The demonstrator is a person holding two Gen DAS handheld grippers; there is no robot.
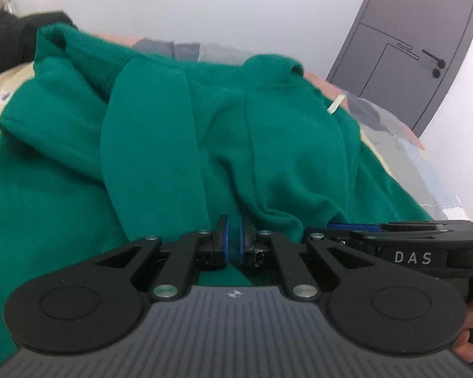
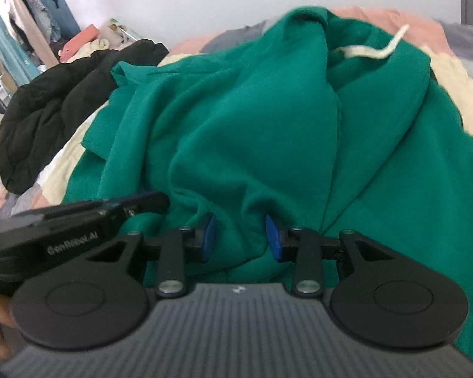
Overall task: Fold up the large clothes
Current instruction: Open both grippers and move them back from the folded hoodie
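Observation:
A big green hoodie (image 1: 173,141) lies crumpled across the bed, its hood and white drawstring (image 1: 336,104) toward the far side. My left gripper (image 1: 235,239) is shut on a thin fold of the hoodie's near edge, and green cloth shows between the blue pads (image 1: 225,236). In the right wrist view, the same hoodie (image 2: 252,126) fills the frame, drawstring (image 2: 372,50) at top right. My right gripper (image 2: 241,239) is shut on a thick bunch of the near edge, so its pads (image 2: 272,236) stand partly apart. The two grippers sit side by side.
A patchwork bedspread (image 1: 410,145) lies under the hoodie. A black puffy jacket (image 2: 53,110) is heaped at the bed's left side. A clothes rack (image 2: 22,25) stands beyond it. A grey door (image 1: 410,47) is at the right, in a white wall.

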